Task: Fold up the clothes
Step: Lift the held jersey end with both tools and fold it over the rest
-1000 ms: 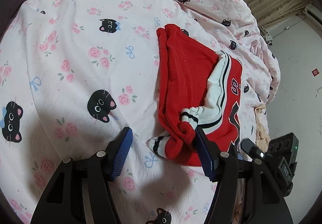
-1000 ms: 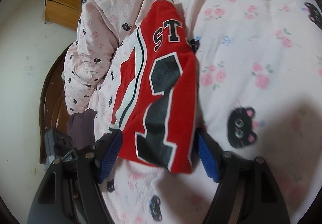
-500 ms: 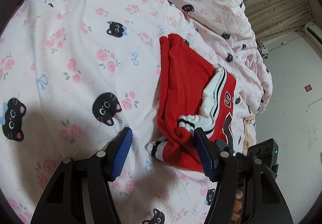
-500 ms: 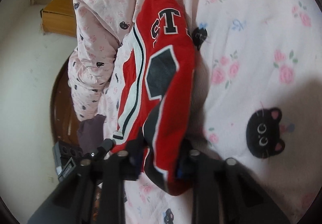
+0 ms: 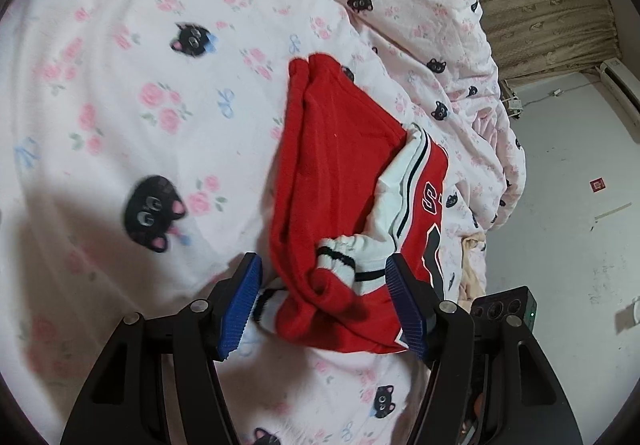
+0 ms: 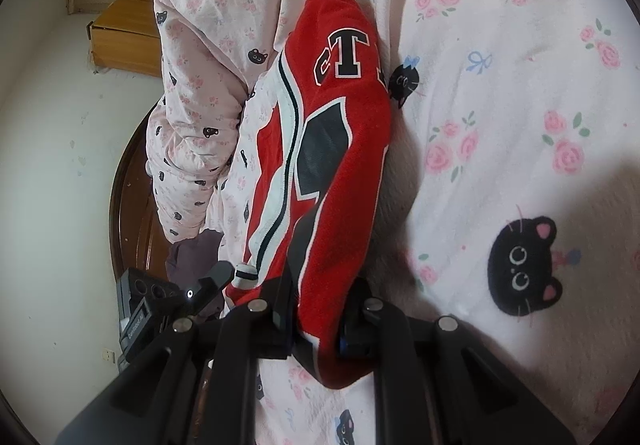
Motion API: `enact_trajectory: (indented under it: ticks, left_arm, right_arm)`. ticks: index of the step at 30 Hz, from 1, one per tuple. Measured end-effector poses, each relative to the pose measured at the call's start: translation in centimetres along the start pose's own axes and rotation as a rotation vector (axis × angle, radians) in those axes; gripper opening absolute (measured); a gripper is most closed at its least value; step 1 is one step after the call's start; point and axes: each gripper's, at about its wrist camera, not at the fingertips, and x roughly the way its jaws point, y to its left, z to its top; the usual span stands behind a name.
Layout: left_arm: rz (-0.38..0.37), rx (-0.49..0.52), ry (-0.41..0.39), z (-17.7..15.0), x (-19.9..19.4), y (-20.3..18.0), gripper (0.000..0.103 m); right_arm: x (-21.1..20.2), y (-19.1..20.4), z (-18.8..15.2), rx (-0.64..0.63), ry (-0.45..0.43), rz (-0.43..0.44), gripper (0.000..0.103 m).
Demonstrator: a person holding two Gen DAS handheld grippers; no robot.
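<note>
A red sweater (image 5: 340, 173) with white striped sleeves and black letters lies folded lengthwise on the pink bedsheet. In the left wrist view its bunched end, with a striped cuff (image 5: 340, 253), sits between the blue pads of my left gripper (image 5: 324, 301). Those jaws stand wide and do not squeeze the cloth. In the right wrist view the other end of the sweater (image 6: 344, 149) rises from the sheet into my right gripper (image 6: 320, 309). Its jaws are closing and pinch the red fabric, which hides the pads.
The bedsheet (image 5: 120, 125) has black cats and pink roses. A bunched duvet (image 6: 192, 105) lies along the bed's edge by a dark wooden bed frame (image 6: 124, 197). A wooden nightstand (image 6: 124, 33) stands by the white wall. Dark cloth (image 6: 192, 257) lies below the duvet.
My right gripper's jaws went from wide apart to pinched on the sweater's edge, lifting it a little. The left gripper edged forward so the bunched sleeve end now lies between its jaws.
</note>
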Motion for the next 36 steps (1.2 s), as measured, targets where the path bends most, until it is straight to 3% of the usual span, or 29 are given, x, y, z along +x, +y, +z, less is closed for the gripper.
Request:
enact_trajectory:
  ticks: [9,16,19,30,36]
  left_arm:
    - [0.022,0.049,0.018,-0.3,1.7,-1.2,0.062]
    - [0.035,0.087,0.022,-0.4,1.7,-1.6,0.026]
    - [0.04,0.132,0.0,-0.6,1.1,-2.5,0.02]
    - [-0.017,0.178,-0.028,-1.1,-2.7,-3.7,0.018]
    - [-0.013,0.174,-0.094,0.6,-7.5,-3.9,0.018]
  right_arm:
    - [-0.3,-0.2,0.0,0.001,0.001,0.003,0.015]
    - [-0.4,-0.4,-0.1,0.001,0.0,0.0,0.015]
    - [-0.7,-0.3,-0.2,-0.003,-0.002,-0.003,0.015]
    - [-2.2,2.0,-1.4,-0.047,0.014,0.011,0.012]
    - [-1.4,6.5,-1.2,-0.086,0.051,0.054,0.012]
